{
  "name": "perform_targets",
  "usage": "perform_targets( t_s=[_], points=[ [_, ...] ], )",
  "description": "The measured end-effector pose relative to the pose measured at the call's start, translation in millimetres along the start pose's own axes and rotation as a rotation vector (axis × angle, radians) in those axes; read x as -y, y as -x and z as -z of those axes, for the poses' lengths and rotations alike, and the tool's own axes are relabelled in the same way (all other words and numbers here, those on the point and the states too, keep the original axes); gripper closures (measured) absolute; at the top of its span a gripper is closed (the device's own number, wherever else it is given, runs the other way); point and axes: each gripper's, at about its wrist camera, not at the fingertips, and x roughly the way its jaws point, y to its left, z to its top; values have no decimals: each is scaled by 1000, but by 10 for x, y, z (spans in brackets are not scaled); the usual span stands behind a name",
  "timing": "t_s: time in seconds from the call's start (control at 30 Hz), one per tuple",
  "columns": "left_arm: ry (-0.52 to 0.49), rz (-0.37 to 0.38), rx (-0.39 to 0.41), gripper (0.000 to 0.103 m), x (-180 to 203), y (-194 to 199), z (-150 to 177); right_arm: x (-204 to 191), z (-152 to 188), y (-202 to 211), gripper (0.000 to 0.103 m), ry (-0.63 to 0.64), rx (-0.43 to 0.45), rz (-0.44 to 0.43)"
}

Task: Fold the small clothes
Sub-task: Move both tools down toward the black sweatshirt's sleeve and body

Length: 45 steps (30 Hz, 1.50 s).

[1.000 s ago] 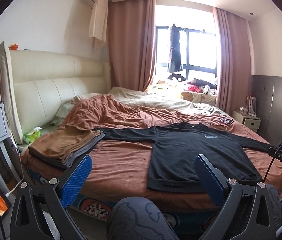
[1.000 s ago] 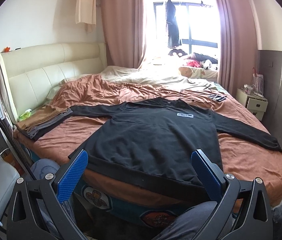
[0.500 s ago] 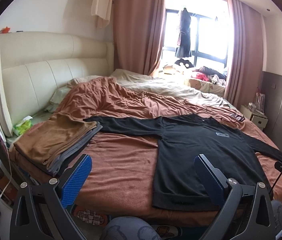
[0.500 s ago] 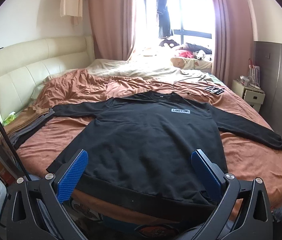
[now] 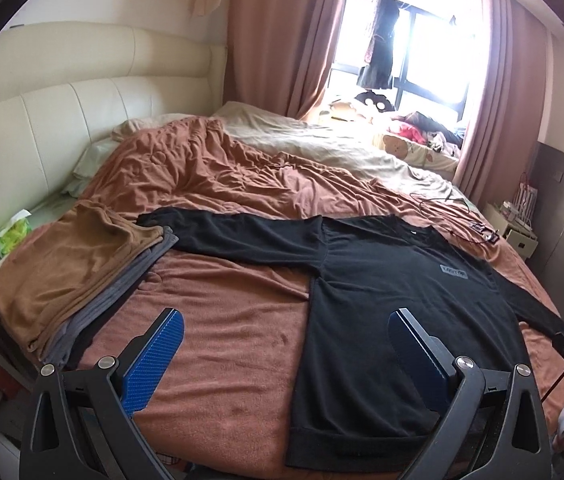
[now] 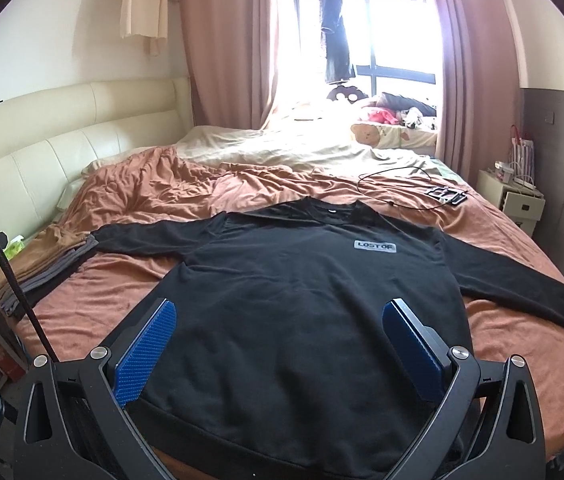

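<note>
Black sweatshirt (image 6: 301, 300) flat on bed, both tongs (image 6: 280, 340) apparently empty

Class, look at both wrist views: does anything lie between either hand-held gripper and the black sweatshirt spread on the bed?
Nothing visible does. The right hand-held gripper and the left hand-held gripper are both open, with only open air before the black sweatshirt. The folded pile lies off to the side.

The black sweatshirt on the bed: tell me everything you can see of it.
The sweatshirt is black, long-sleeved, of soft knit-looking fabric, with a ribbed hem and a small grey chest patch reading "LOST OF". It lies flat, front up and unfolded on the brown blanket, hem nearest the cameras, sleeves spread wide. One cuff reaches the folded stack. Neither tongs touch it.
</note>
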Motion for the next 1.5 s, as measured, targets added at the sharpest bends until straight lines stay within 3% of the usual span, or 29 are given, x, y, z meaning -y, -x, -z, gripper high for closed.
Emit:
perform_targets(
  t_s=[0.3,0.67,0.87,1.07,1.33,1.5],
  points=[
    [22,-84,-41,0,-10,-612,-391,42,-122,-507,0,-9,-40,-17],
    [43,-166,-40,0,-197,-1223,-639,3,-418,-1302,0,-22,-125,-74],
    [38,-191,-50,1,-377,-1622,-780,61,-568,-1687,0,-56,-163,-147],
    [72,-212,-89,16,-634,-2023,-963,159,-737,-2030,0,-96,-174,-180],
    [146,-250,-206,47,-960,-2626,-1046,240,-827,-2526,24,-133,-226,-193],
    [158,-307,-269,50,-1070,-2963,-986,298,-890,-2889,31,-172,-269,-222]
  ],
)
